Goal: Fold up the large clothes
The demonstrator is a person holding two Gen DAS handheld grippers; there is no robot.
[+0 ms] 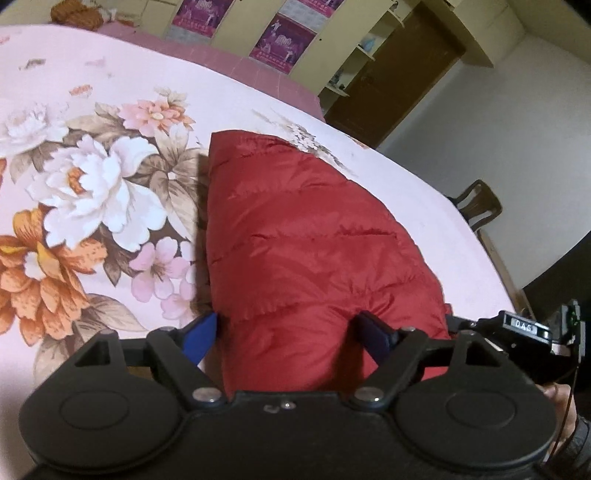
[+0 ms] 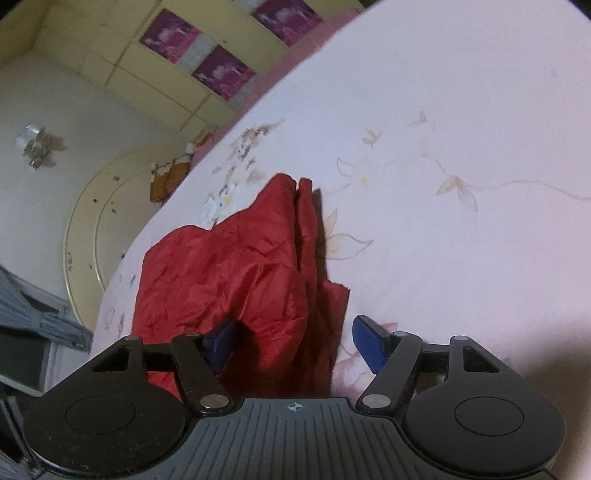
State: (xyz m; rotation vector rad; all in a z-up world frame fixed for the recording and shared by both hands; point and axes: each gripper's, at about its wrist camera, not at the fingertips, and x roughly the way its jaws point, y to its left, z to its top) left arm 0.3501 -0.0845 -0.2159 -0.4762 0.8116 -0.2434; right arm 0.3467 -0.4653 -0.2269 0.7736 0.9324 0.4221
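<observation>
Bed sheet (image 1: 110, 110): pink, large floral print, spread ahead of and beside the fingers. Beyond it: pale yellow cabinets (image 2: 122, 70) with purple posters (image 1: 282, 42), brown wooden door (image 1: 399, 74), white wall (image 1: 517, 129). Wooden chair (image 1: 480, 206) far right of the fingers.

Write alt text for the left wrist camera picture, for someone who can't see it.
A folded red puffer jacket lies on a pink floral bedsheet, its near end between the open blue-tipped fingers of the left gripper. The right gripper shows at the right edge, and yellow cabinets stand behind the bed.
</observation>
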